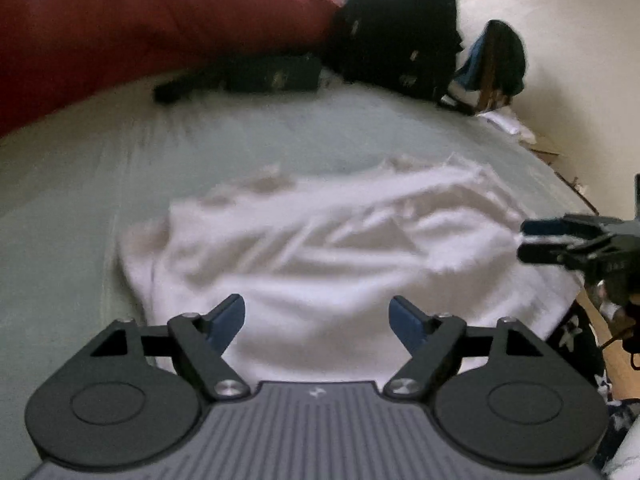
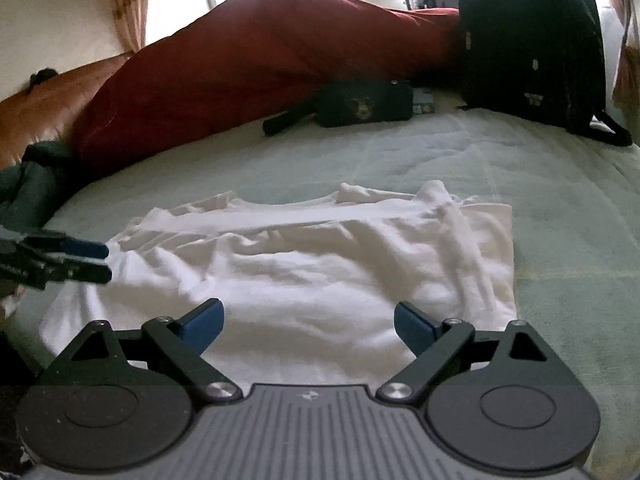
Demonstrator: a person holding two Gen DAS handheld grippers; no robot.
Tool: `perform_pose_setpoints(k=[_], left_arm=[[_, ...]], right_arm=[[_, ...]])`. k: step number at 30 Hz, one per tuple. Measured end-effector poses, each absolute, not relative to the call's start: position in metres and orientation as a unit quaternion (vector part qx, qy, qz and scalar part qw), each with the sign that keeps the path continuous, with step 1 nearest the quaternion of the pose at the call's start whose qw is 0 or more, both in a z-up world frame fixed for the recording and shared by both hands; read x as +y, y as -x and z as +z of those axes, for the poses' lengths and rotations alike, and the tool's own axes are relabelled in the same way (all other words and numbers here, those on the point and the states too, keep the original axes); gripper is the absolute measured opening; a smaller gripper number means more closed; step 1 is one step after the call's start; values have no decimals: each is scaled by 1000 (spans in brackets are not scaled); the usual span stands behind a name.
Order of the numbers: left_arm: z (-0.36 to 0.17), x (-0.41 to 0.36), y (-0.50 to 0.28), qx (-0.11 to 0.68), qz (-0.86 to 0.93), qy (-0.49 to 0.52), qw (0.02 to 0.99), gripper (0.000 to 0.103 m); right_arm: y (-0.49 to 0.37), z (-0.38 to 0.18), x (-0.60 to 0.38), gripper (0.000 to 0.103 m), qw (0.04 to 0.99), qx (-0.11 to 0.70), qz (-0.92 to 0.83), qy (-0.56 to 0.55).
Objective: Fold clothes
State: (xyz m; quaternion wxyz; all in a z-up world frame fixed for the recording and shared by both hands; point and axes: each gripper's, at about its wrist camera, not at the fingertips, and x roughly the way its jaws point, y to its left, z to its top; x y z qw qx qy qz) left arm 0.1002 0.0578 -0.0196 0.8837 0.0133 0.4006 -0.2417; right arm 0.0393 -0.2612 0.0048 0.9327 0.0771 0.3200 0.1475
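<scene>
- Here, at far left in the right wrist view, a dark green cloth (image 2: 28, 184) lies bunched at the bed's edge, below a brown headboard-like surface (image 2: 52, 100).
- Next to it, a big red pillow or cushion (image 2: 248, 64) stretches across the back of the bed (image 2: 560, 240), which wears a pale green sheet.
- In front of the red mass, a small dark pouch (image 2: 360, 106) with a strap rests on the sheet; a printed emblem shows on it, too blurred to read.
- Right of the pouch, a black backpack (image 2: 528, 40) stands upright on the bed, with small pale marks on it that I cannot read.
- In the left wrist view, further right past the bed, dark clothing hangs on a wooden chair (image 1: 496, 64) by the wall.
- No writing is legible; only a small pale logo sits on each tool's grey ribbed body.
- The white T-shirt (image 2: 304, 264) lies rumpled and roughly flat on the near half of the bed, nothing resting on top of it.
- The left claw (image 1: 316, 320) hovers over the shirt's near part, jaws spread wide, holding nothing; seen from the right wrist view (image 2: 106, 262) its tips sit at the shirt's left edge.
- The right claw (image 2: 308, 322) hangs likewise over the near hem, jaws wide apart and empty; in the left wrist view (image 1: 524, 242) its tips sit at the shirt's right edge, whether touching I cannot tell.
</scene>
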Motion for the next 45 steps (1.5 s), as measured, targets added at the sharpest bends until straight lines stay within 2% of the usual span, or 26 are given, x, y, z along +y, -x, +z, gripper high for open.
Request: perform_pose_setpoints(k=[2,6,9,13,19,24,30,34,41,43,45], left_arm=[[-30,63,-97,418,-224,7,880,79],[-17,71,-82,425,-216,42,878,80],[-10,73,-66,410,-225,44,883,86],[-30,74,-61,453,-205,55,866,86],[1,87,-55,413,-209,65,884,86],[10,120,-87,395,-174,104,896,86],[-34,150,-137,476,-178,213,835,84],[-46,157,-157,487,-219,260,804,84],[-63,138,-207,488,-271,283,780,85],[-64,139,-204,487,-282,285,776,89],[-63,143,-194,489,-293,290,769,89]], right_arm=[[-33,6,-260,95,931,323,152,-80],[-21,9,-258,95,926,330,160,-87],[-12,10,-255,101,922,335,169,-91],[-7,8,-240,103,911,355,193,-82],[0,5,-232,103,901,375,201,-81],[4,14,-233,103,900,363,218,-102],[4,16,-234,103,900,361,219,-106],[0,13,-234,103,901,360,216,-107],[-9,5,-231,103,898,372,209,-107],[-10,4,-230,103,898,372,210,-110],[-10,3,-230,103,896,373,213,-112]])
